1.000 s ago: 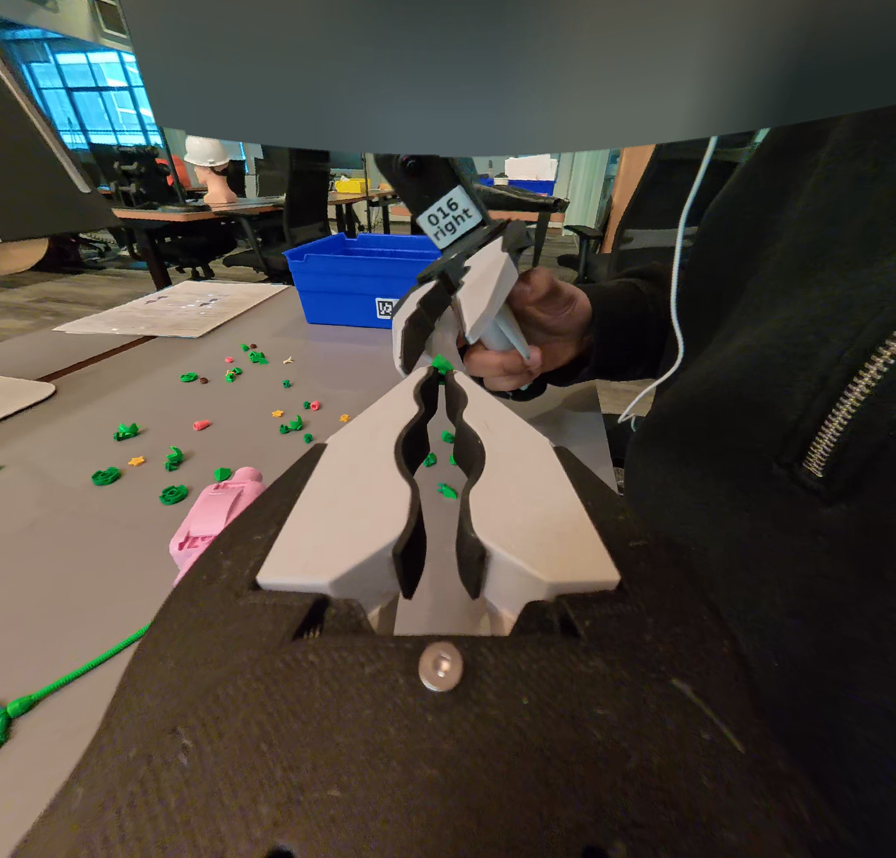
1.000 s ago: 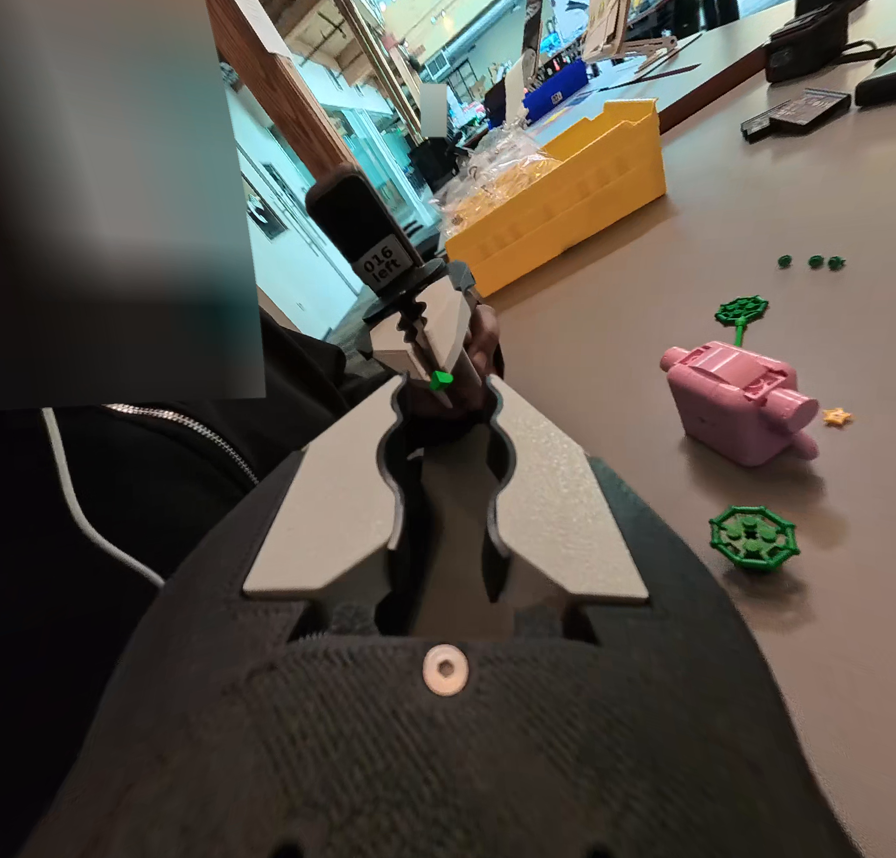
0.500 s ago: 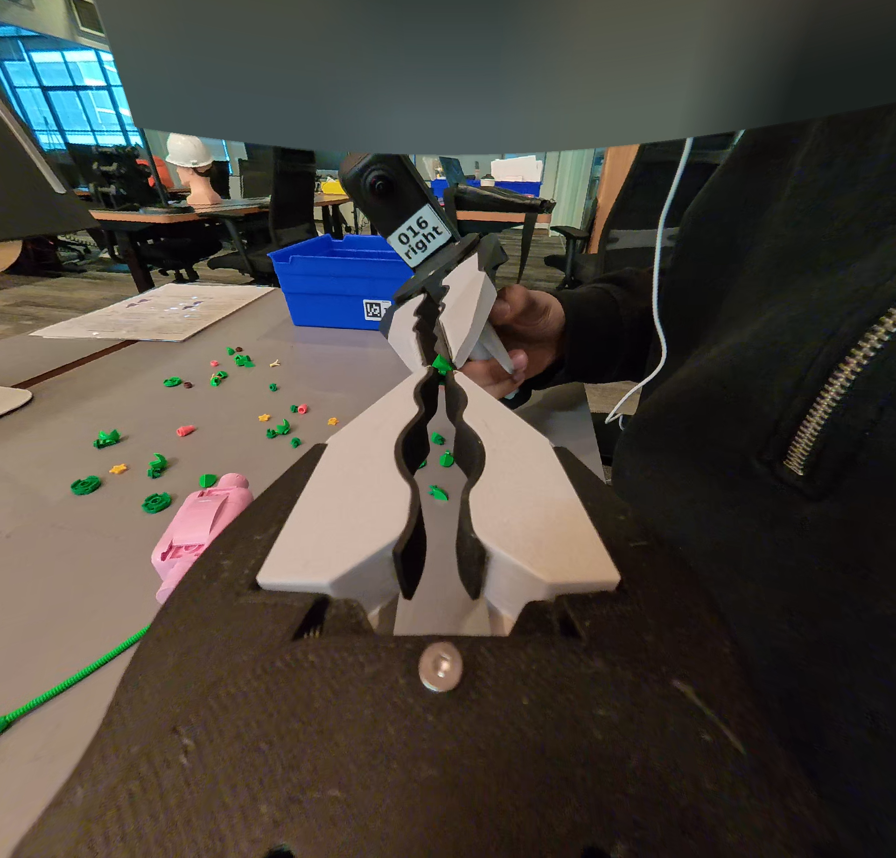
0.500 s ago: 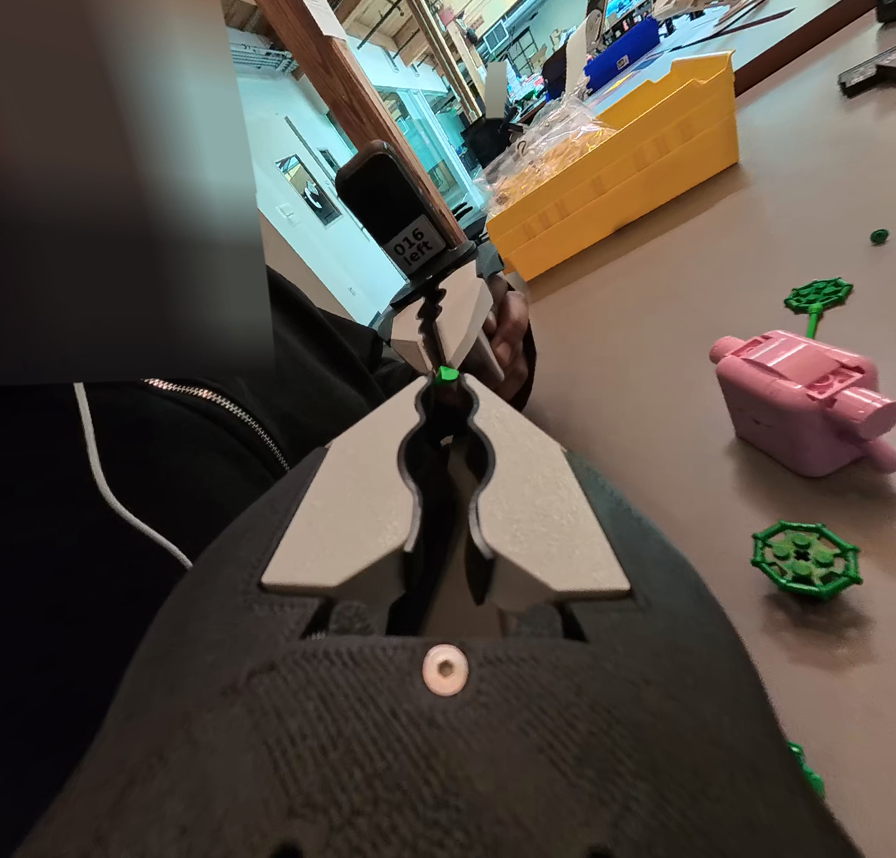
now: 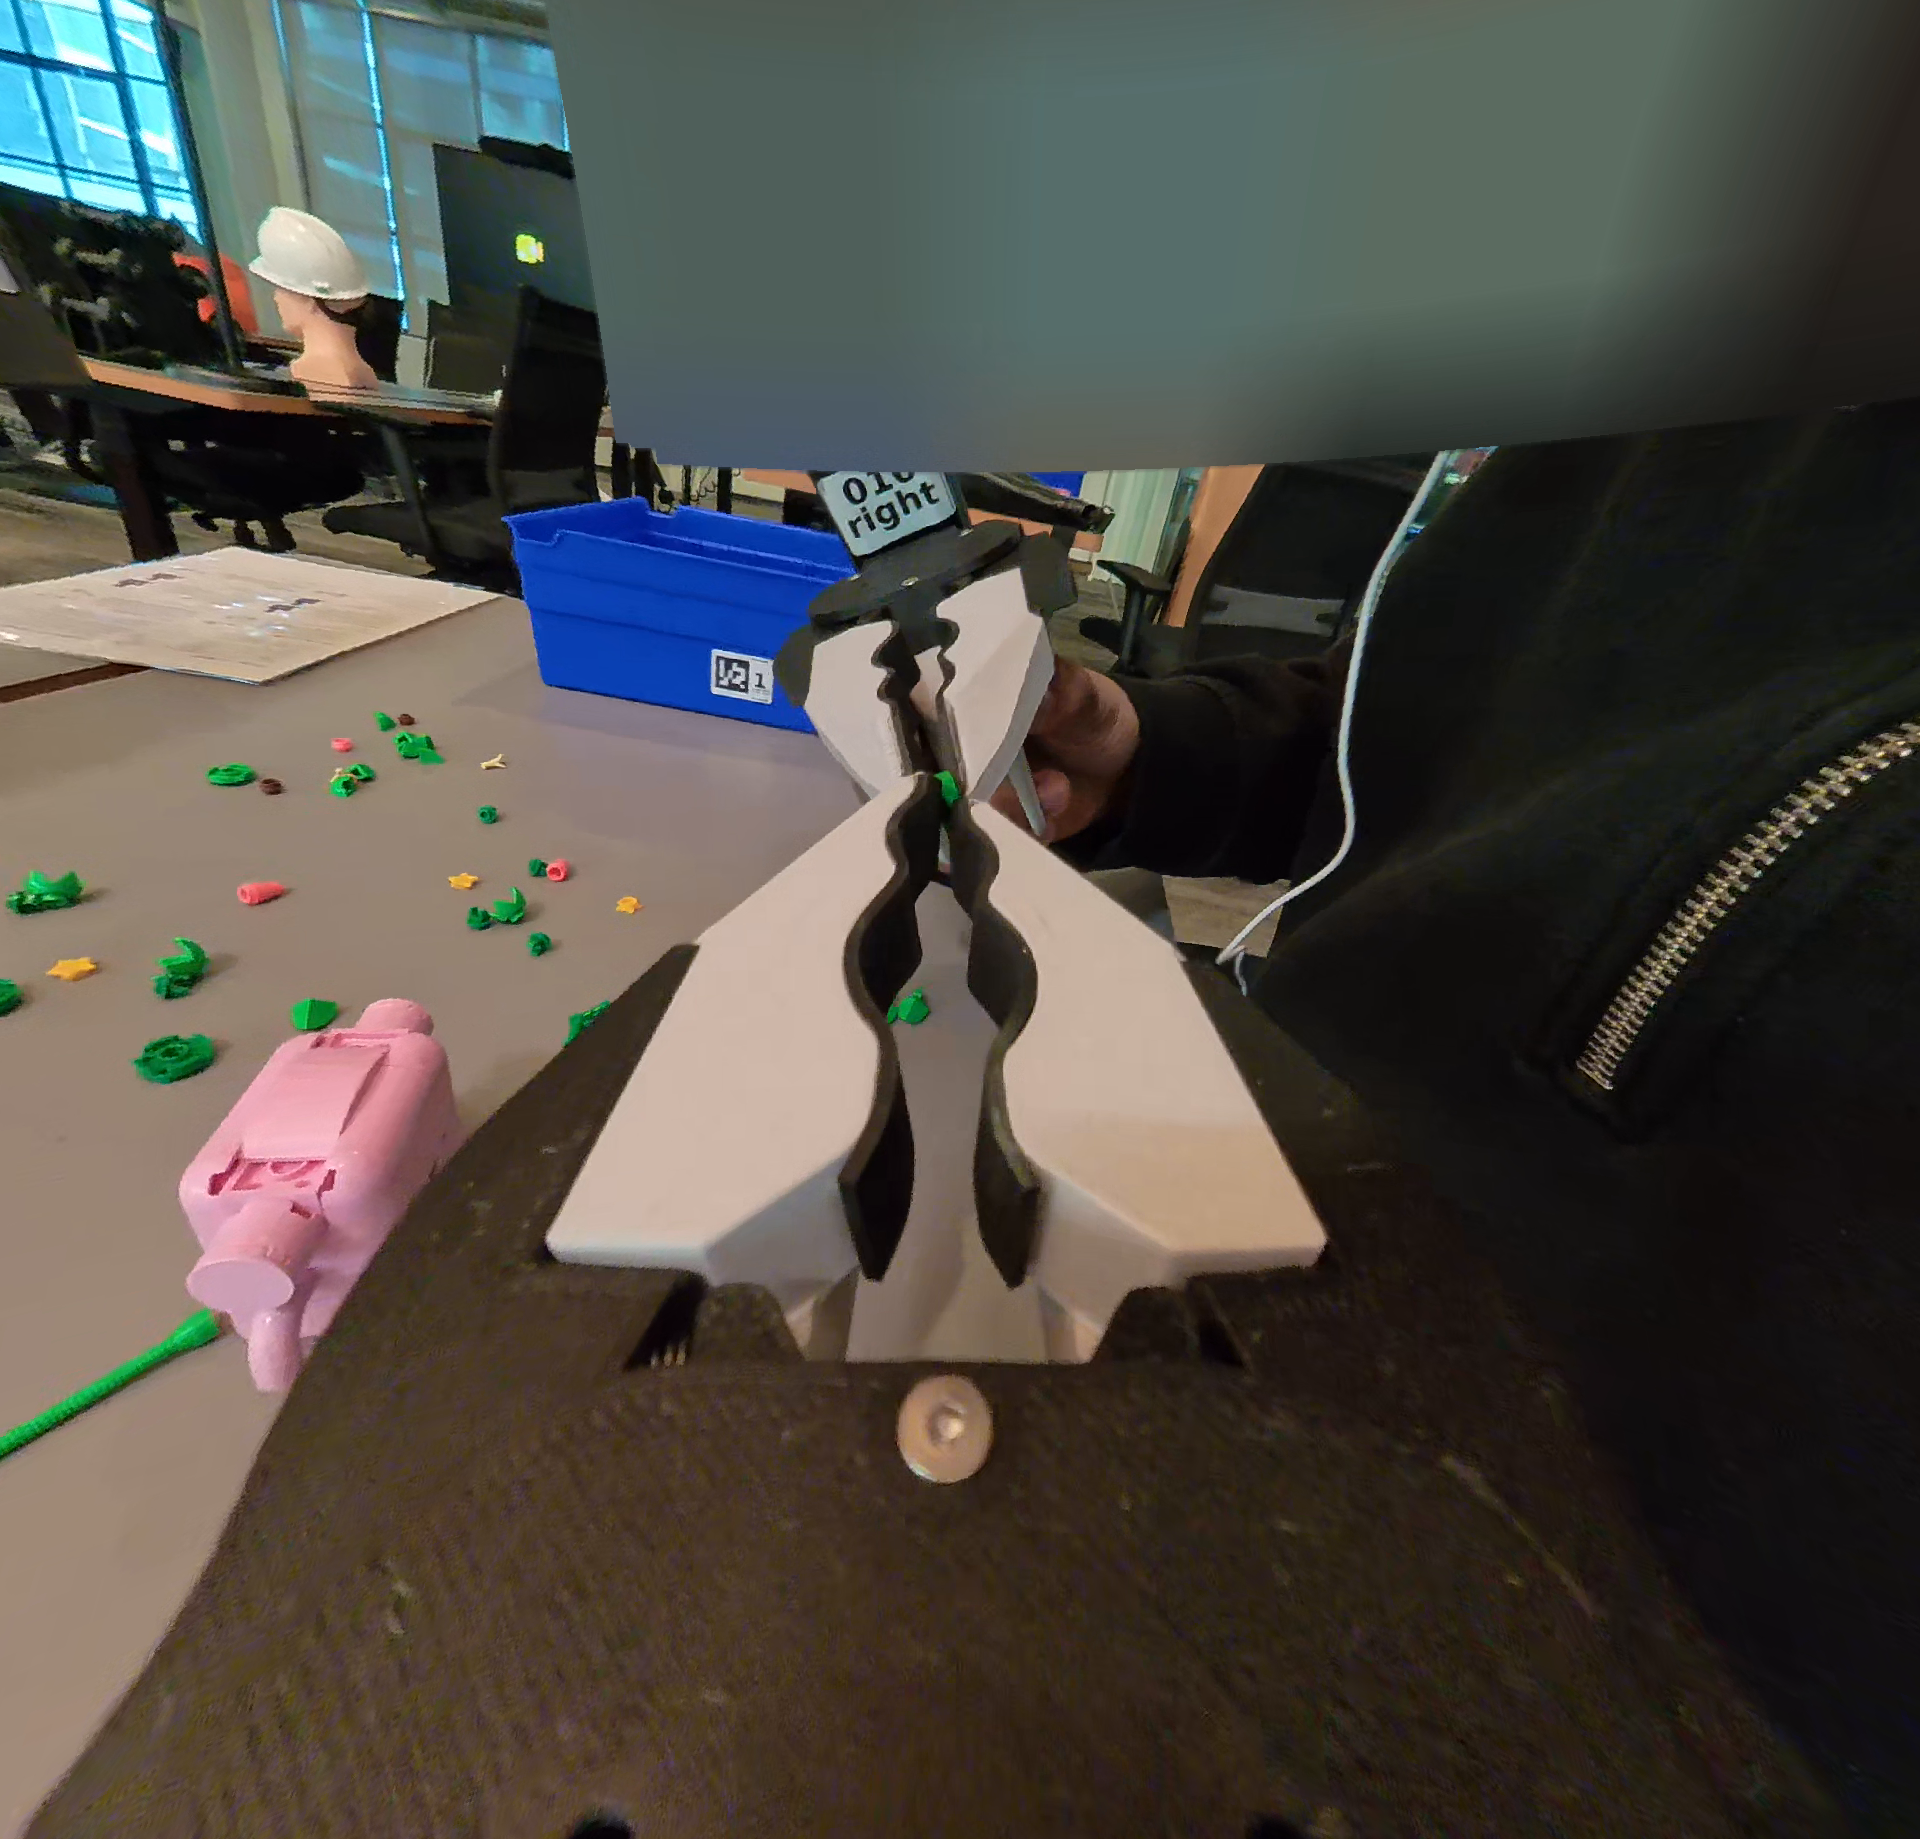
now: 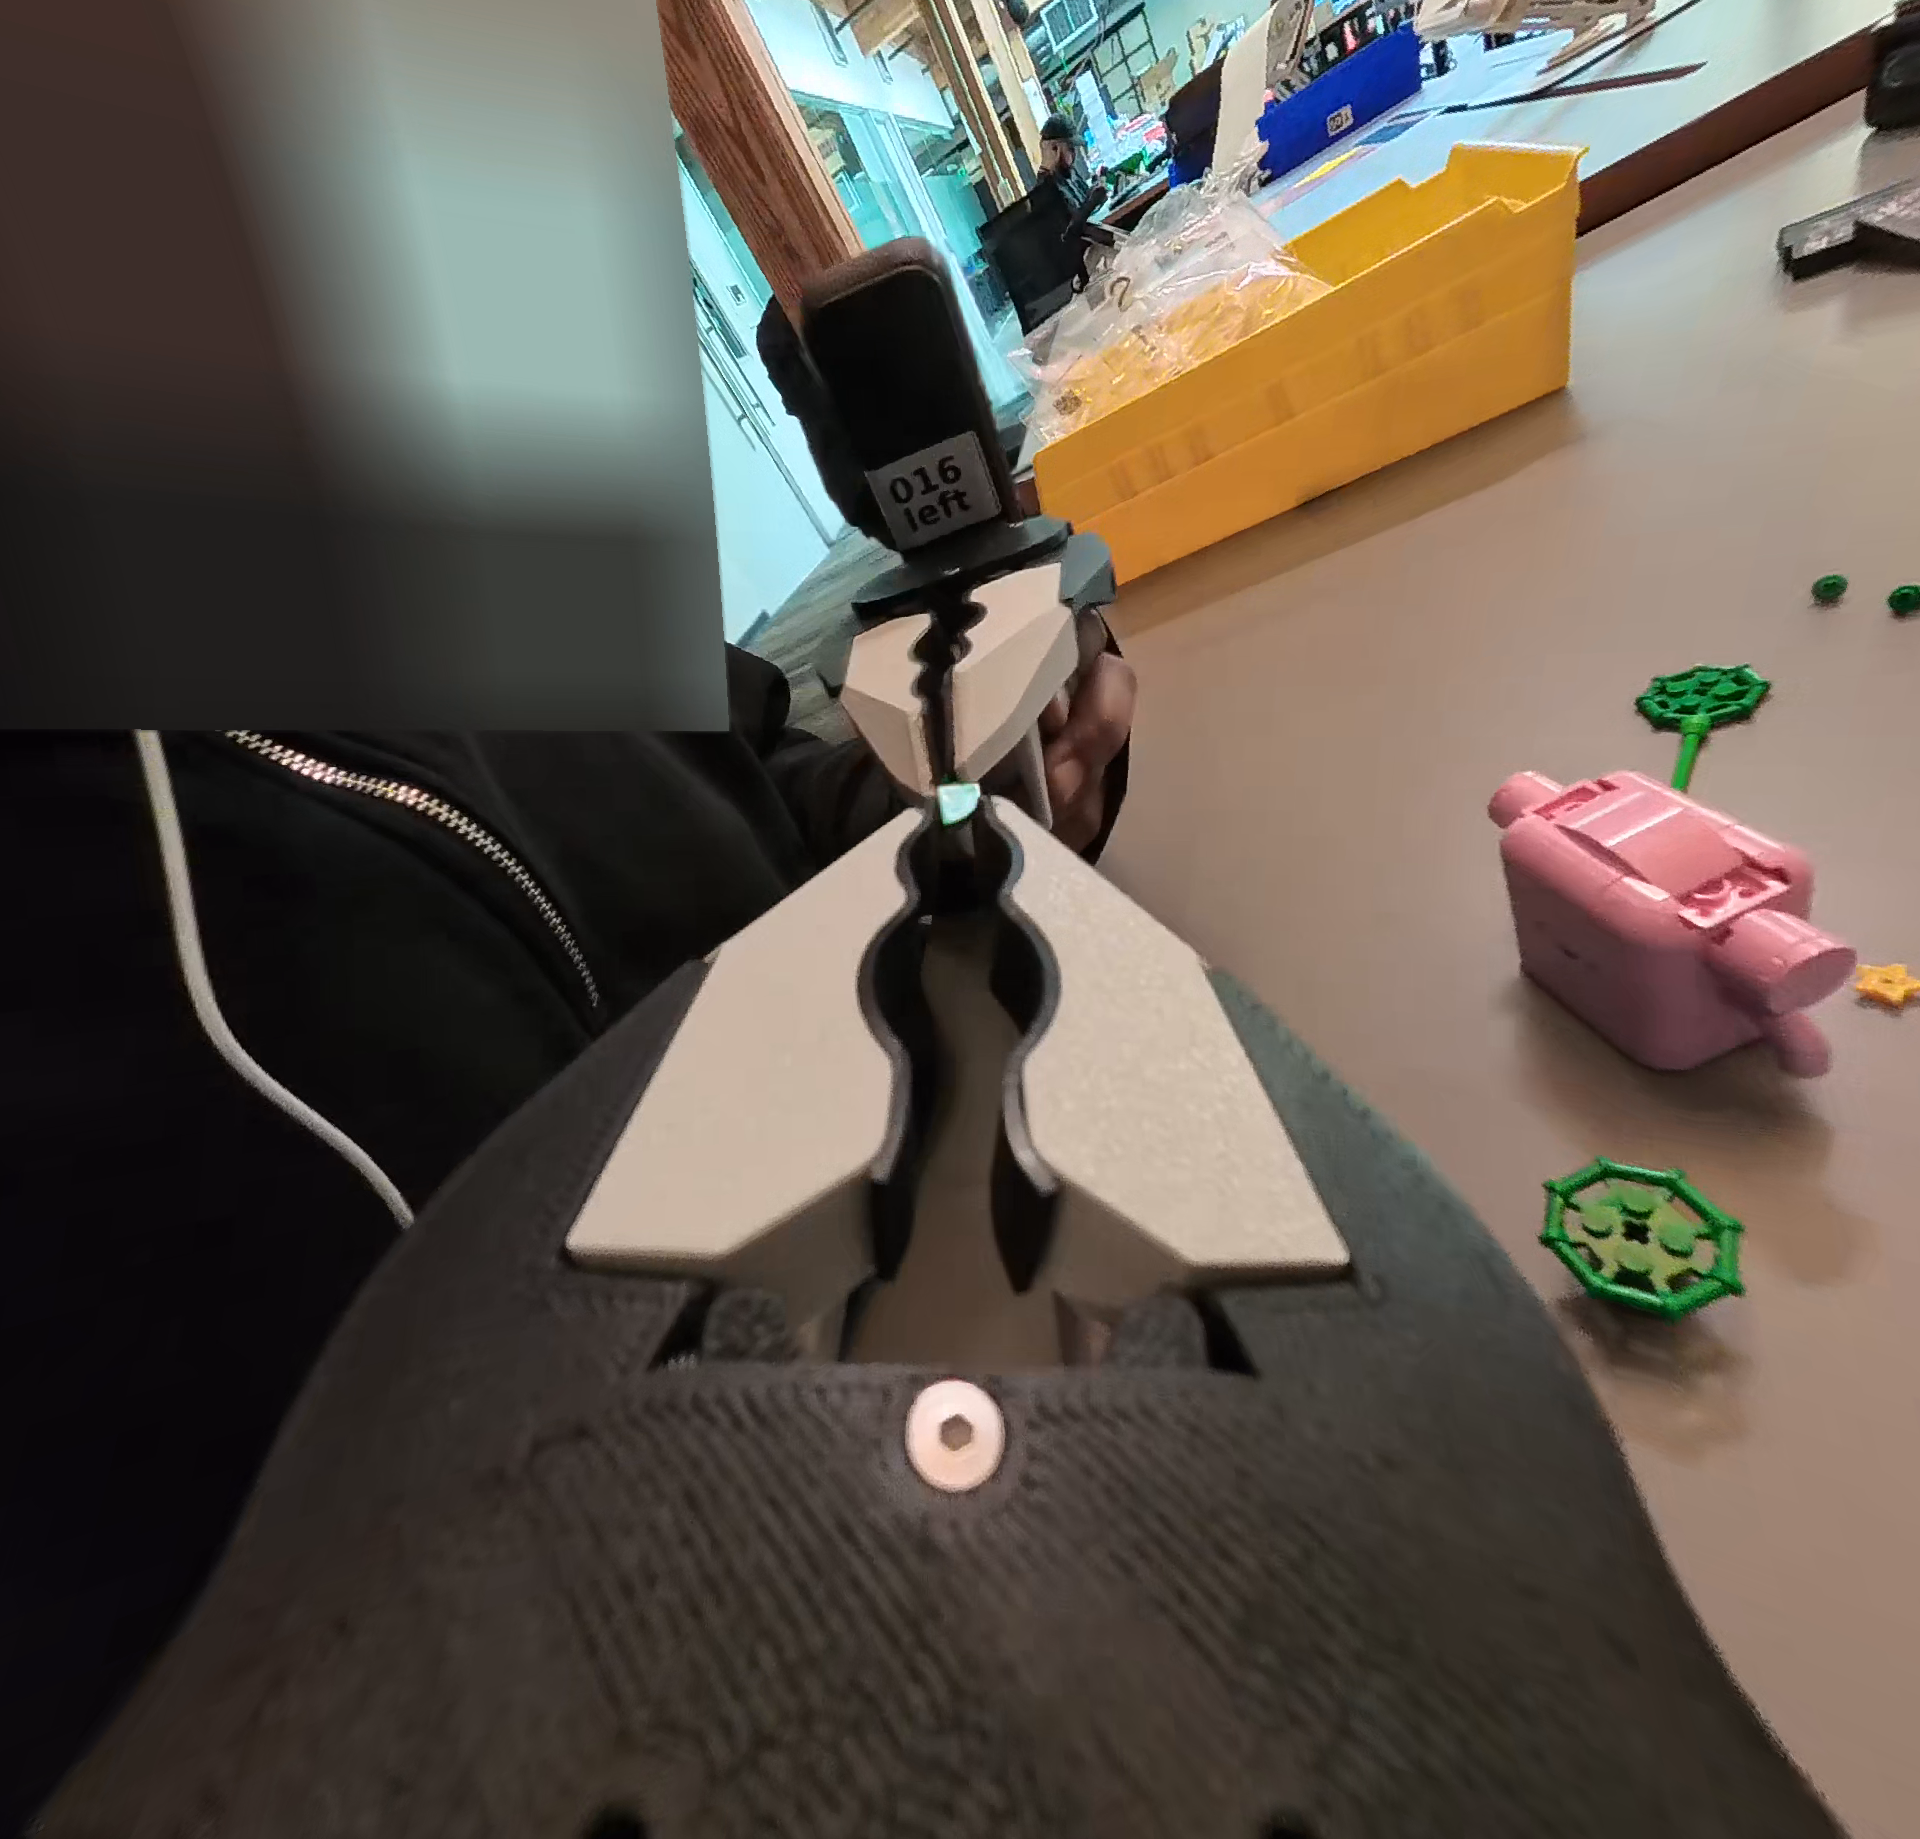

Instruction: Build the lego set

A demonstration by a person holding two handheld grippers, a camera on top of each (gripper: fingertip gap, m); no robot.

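My left gripper point(image 5: 940, 804) and right gripper point(image 6: 951, 825) meet tip to tip in the air above the table edge, in front of a person's black jacket. A small green lego piece point(image 5: 947, 787) sits pinched where the tips meet; it also shows in the right wrist view point(image 6: 954, 805). Both grippers' jaws are narrowed onto it. The right gripper point(image 5: 925, 750) faces me in the left wrist view, and the left gripper point(image 6: 940, 761) in the right wrist view. A pink lego block point(image 5: 322, 1135) point(image 6: 1652, 916) lies on the grey table.
Several small green, yellow and pink pieces point(image 5: 499, 906) lie scattered on the table. Two green web discs point(image 6: 1642, 1233) point(image 6: 1704, 693) lie near the pink block. A green stem point(image 5: 104, 1384), blue bin point(image 5: 675, 605), paper sheet point(image 5: 229, 610) and yellow bin point(image 6: 1351, 376) stand around. The tips of both grippers are at nearly the same place. The pink lego block point(image 6: 1652, 916) is about 12 cm from my right fingertips. My left wrist view point(image 5: 418, 1045) looks at it from another angle.
The right gripper was open a second ago; it has moved up to the left gripper's tip and closed onto the green piece. Both grippers have turned more upright.
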